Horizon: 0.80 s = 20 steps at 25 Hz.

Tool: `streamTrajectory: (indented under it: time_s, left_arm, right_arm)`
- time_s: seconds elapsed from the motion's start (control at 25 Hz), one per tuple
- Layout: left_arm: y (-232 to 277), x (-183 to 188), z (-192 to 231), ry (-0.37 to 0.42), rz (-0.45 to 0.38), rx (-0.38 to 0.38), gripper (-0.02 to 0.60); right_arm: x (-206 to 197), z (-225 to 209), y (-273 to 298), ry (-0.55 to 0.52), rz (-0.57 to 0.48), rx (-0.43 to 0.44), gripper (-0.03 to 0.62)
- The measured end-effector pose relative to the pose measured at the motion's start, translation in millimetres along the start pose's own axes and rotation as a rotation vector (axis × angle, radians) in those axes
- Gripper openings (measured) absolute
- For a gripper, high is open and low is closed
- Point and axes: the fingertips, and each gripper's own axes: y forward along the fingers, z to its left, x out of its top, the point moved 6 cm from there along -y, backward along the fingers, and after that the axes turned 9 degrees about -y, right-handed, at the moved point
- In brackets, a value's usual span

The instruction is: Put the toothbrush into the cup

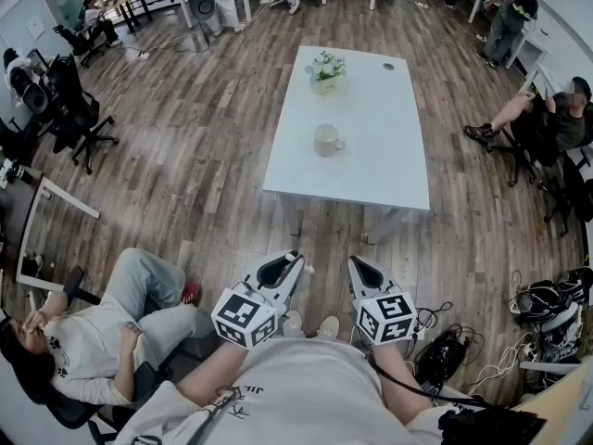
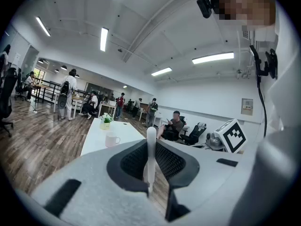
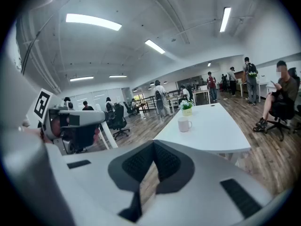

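Note:
A white toothbrush (image 2: 151, 147) stands upright between the jaws of my left gripper (image 2: 151, 173), which is shut on it. The cream cup (image 1: 326, 141) sits near the middle of the white table (image 1: 389, 170), well ahead of both grippers, and shows too in the left gripper view (image 2: 112, 139) and the right gripper view (image 3: 184, 124). My left gripper (image 1: 289, 265) and right gripper (image 1: 359, 267) are held side by side short of the table's near edge. The right gripper (image 3: 152, 149) has its jaws together with nothing in them.
A small potted plant (image 1: 326, 70) stands at the table's far end, behind the cup. A person (image 1: 102, 332) sits close on my left and another (image 1: 542, 119) at the right. Office chairs (image 1: 74, 109), bags and cables (image 1: 547, 313) lie on the wooden floor.

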Motion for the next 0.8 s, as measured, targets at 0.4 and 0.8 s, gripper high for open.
streamTrajectory:
  time_s: [0.4, 0.8]
  left_arm:
    - [0.3, 1.4, 1.4, 0.0, 0.002, 0.001, 0.06]
    - [-5.0, 0.9, 9.6, -0.005, -0.007, 0.009, 0.06]
  right_arm:
    - [2.5, 2.2, 2.4, -0.014, 0.005, 0.012, 0.018]
    - [0.3, 5.7, 5.0, 0.036, -0.022, -0.009, 0.018]
